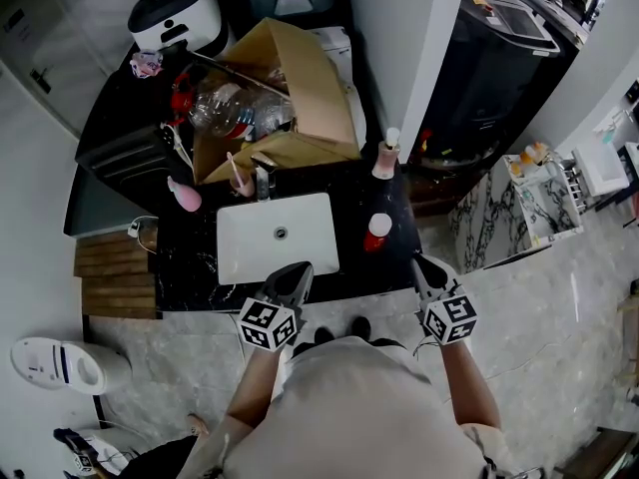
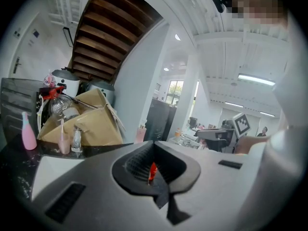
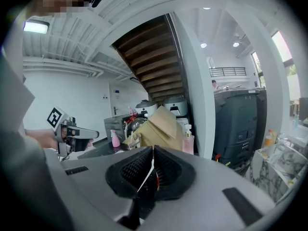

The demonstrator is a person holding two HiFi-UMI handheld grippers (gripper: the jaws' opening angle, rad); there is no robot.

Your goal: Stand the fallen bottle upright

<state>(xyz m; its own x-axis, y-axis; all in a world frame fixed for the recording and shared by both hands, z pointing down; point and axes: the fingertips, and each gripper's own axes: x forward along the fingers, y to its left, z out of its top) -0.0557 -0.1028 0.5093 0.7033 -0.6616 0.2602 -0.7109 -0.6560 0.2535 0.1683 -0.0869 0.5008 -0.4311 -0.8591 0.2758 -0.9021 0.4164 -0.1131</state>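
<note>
A red bottle with a white cap stands upright on the black counter, just right of the white sink. Both grippers hover over the counter's near edge. My left gripper is over the sink's front rim, its jaws together and empty. My right gripper is a little right of and nearer than the bottle, also shut with nothing held. In the left gripper view only a red sliver of the bottle shows through the slit between the closed jaws of the left gripper. The right gripper looks along the counter.
Behind the sink stands an open cardboard box with clear plastic bottles. A pink pump bottle is beside the white pillar, a pink spray bottle left of the faucet. A rice cooker stands far left, a black appliance to the right.
</note>
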